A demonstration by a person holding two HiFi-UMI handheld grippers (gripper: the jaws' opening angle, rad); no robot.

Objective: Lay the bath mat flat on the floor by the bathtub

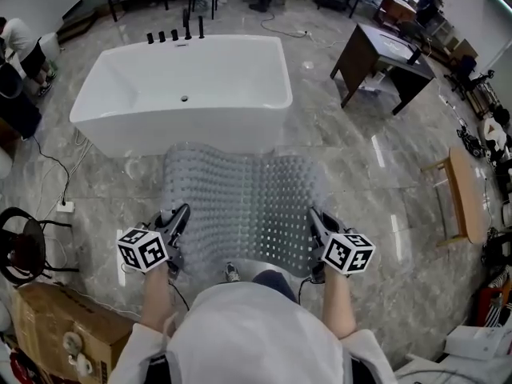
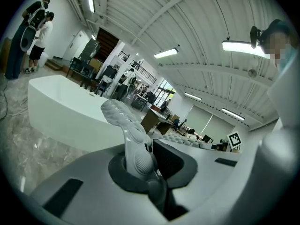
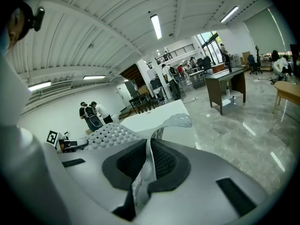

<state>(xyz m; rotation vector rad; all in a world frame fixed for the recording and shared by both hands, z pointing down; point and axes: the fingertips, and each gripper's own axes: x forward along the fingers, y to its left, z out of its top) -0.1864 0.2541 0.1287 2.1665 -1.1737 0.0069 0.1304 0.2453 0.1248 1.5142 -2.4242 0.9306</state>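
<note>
The left gripper (image 1: 178, 218) has its jaws clamped together on the near left corner of the bath mat (image 1: 240, 194). In the left gripper view a fold of the bumpy grey mat (image 2: 133, 142) stands up from between the pads. The right gripper (image 1: 314, 218) is pinched on the near right corner, and in the right gripper view a thin edge of mat (image 3: 145, 165) runs through its closed jaws.

The mat is spread wide between the two grippers in front of the person, at 12 o'clock. Its far edge reaches close to the near side of the white bathtub (image 1: 184, 78). I cannot tell whether that edge rests on the marble floor (image 1: 360, 174).

A dark desk (image 1: 384, 54) stands at 2 o'clock, a wooden bench (image 1: 464, 190) at 3 o'clock, and a cardboard box (image 1: 44, 326) at 8 o'clock.
</note>
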